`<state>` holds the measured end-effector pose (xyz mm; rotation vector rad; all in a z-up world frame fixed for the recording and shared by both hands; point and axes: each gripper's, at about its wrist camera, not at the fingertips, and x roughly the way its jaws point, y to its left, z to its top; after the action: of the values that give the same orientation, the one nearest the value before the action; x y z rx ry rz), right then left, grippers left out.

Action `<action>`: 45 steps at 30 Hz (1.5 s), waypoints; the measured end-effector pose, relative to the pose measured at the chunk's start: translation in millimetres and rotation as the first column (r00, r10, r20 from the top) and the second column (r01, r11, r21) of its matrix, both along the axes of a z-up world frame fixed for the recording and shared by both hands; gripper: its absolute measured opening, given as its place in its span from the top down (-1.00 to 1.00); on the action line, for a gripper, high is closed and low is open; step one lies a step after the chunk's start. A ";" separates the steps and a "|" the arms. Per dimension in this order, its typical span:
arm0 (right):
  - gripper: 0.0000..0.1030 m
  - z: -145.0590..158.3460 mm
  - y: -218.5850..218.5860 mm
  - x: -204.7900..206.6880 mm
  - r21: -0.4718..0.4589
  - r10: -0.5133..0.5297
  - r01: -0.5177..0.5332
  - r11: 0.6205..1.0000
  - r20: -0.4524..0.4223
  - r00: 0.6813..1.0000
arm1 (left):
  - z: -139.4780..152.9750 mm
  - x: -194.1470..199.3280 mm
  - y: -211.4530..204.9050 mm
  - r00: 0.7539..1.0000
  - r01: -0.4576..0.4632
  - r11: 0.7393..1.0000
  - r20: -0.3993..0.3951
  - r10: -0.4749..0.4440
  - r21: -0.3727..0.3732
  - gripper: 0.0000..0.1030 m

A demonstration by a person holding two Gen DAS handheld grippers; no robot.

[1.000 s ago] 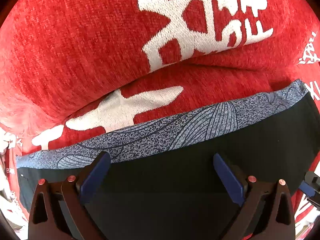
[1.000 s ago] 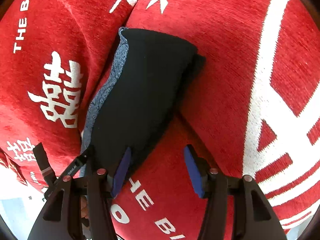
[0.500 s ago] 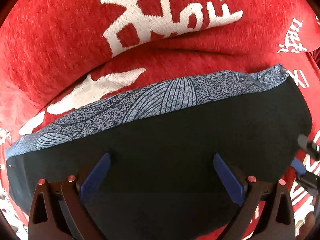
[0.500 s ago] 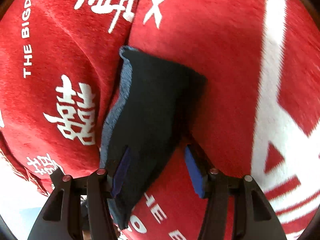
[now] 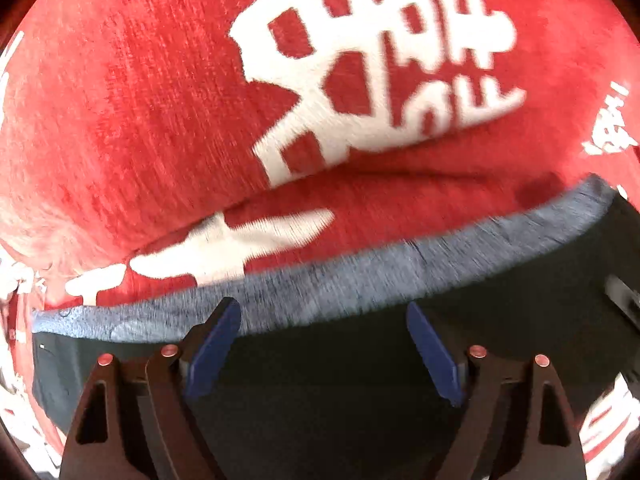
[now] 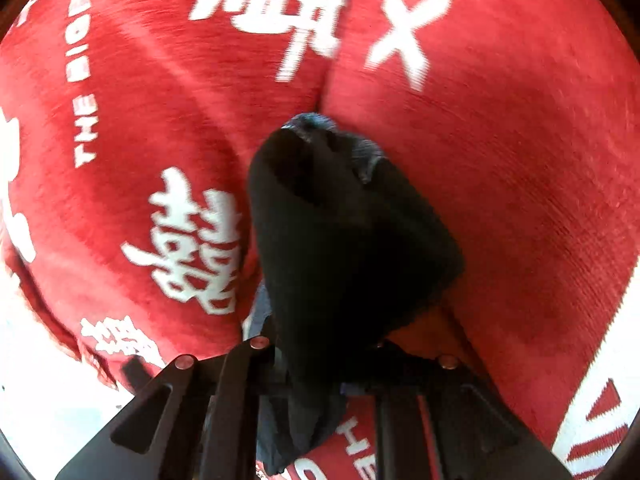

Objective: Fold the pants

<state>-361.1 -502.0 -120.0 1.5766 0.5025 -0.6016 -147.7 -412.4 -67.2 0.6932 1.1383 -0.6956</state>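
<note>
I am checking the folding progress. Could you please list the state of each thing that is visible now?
pants: folded flat on the red cover, one end bunched and lifted.
left gripper: open above the pants, jaws just narrowed.
right gripper: just closed, shut on the pants' end.
red cover: spread, creased.

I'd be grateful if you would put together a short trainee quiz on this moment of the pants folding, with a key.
1. True or false: the right gripper is shut on the pants.
2. What lies under the pants? A. a red blanket with white lettering B. a bare wooden table C. a blue tiled floor
3. Fill in: in the left wrist view, the strip along the far edge of the dark pants is a mottled ____ band.

Key:
1. True; its jaws have just been closing and dark cloth is pinched between them.
2. A, the red blanket.
3. Grey; the left gripper stands open above the pants.
</note>
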 end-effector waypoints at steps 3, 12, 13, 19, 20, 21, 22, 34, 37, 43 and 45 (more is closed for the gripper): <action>0.69 20.7 3.3 5.1 -0.050 0.035 -0.033 0.998 0.030 0.999 | -18.6 2.8 -12.1 1.000 0.022 0.999 0.014 -0.022 0.041 -0.77; 0.69 41.6 3.5 19.3 -0.085 0.057 -0.055 0.995 0.021 0.998 | 6.8 -6.4 10.9 0.998 0.047 0.999 -0.035 -0.047 0.004 -0.81; 0.69 40.2 4.1 17.0 -0.080 0.054 -0.052 0.995 0.021 0.998 | 9.4 -9.6 18.7 0.998 0.047 0.999 -0.050 -0.048 -0.006 -0.81; 0.69 39.0 8.7 12.9 -0.069 0.032 -0.030 0.997 0.026 0.999 | 17.5 -63.5 63.4 0.994 0.108 0.994 -0.016 -0.108 -0.019 -0.81; 0.69 41.2 9.2 14.3 -0.075 0.038 -0.037 0.996 0.023 0.999 | 16.1 -68.0 71.5 0.994 0.108 0.994 -0.025 -0.108 -0.017 -0.81; 0.69 43.9 9.7 16.1 -0.082 0.048 -0.046 0.996 0.022 0.999 | 9.7 -70.9 73.6 0.993 0.108 0.994 -0.049 -0.108 -0.003 -0.81; 0.69 47.0 10.1 18.1 -0.090 0.057 -0.055 0.994 0.019 0.998 | 4.7 -79.8 74.8 0.993 0.106 0.994 -0.057 -0.105 0.004 -0.81; 0.69 118.8 50.3 104.7 -0.294 0.345 -0.371 0.881 -0.141 0.928 | 21.1 -47.8 151.1 0.993 0.028 0.997 -0.109 -0.036 -0.077 -0.96; 0.69 131.4 71.5 136.1 -0.324 0.420 -0.464 0.824 -0.200 0.885 | 29.5 -26.0 186.9 0.995 0.000 0.997 -0.098 -0.007 -0.072 -0.96; 0.65 118.7 135.3 214.0 -0.317 0.545 -0.643 0.697 -0.348 0.763 | 34.0 29.4 259.6 0.991 -0.113 0.993 -0.081 0.110 -0.038 -0.96; 0.60 95.9 161.2 243.2 -0.285 0.587 -0.697 0.658 -0.385 0.712 | 22.3 70.9 261.4 0.983 -0.164 0.986 -0.080 0.164 0.000 -0.96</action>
<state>-117.9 -340.8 -24.1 0.8105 1.0189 -0.3170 -76.8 -151.0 -45.0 0.5628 1.2504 -0.5908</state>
